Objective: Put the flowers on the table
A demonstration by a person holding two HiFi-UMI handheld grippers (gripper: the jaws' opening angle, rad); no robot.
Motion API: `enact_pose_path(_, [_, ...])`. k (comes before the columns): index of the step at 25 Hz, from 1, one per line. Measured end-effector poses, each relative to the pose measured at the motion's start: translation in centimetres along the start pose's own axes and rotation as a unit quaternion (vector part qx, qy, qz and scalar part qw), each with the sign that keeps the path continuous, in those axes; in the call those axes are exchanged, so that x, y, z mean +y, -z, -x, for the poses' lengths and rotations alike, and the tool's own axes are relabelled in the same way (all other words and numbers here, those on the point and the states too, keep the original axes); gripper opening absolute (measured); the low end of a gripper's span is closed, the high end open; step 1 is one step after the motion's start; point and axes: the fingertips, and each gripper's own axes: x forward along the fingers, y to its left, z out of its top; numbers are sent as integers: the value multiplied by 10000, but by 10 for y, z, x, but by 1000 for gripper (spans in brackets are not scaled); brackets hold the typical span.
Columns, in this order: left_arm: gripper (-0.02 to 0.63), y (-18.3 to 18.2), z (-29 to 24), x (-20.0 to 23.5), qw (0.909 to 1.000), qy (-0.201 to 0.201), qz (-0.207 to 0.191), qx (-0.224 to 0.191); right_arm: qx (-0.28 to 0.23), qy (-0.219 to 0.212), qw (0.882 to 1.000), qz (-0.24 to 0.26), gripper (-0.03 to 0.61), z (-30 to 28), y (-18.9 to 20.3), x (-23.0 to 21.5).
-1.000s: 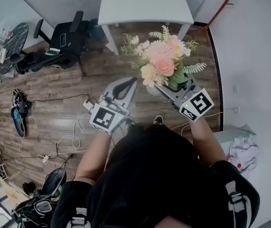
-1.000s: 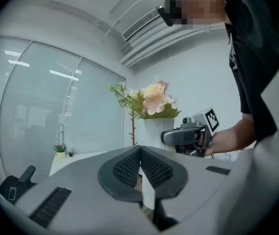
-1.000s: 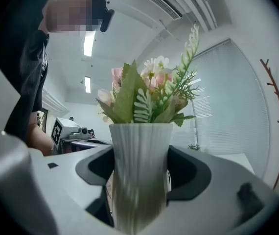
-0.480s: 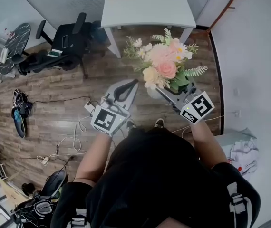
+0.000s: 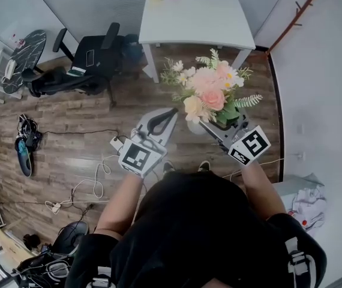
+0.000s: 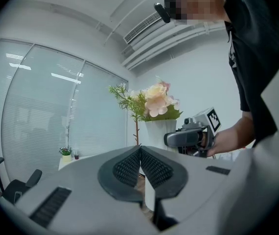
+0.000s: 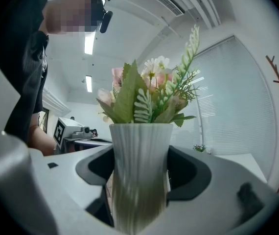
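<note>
One vase of flowers, two grippers, one white table, one office chair.

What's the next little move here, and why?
Probably a step forward, carrying the vase toward the table. The right gripper is shut on the vase of flowers, held upright above the floor, and the table stands ahead, not yet under it. The left gripper is shut and empty.
</note>
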Motion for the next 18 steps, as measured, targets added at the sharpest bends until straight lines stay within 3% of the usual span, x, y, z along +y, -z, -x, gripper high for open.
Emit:
enact_pose_path(10, [14,3,17,60,9998,167,76,41,126,109,9999,-5,333,-62,-2,4])
enact_pose_path(18, [14,11,21,70,9996,258,132,43,149,262,9995,-14,333,-68,4,6])
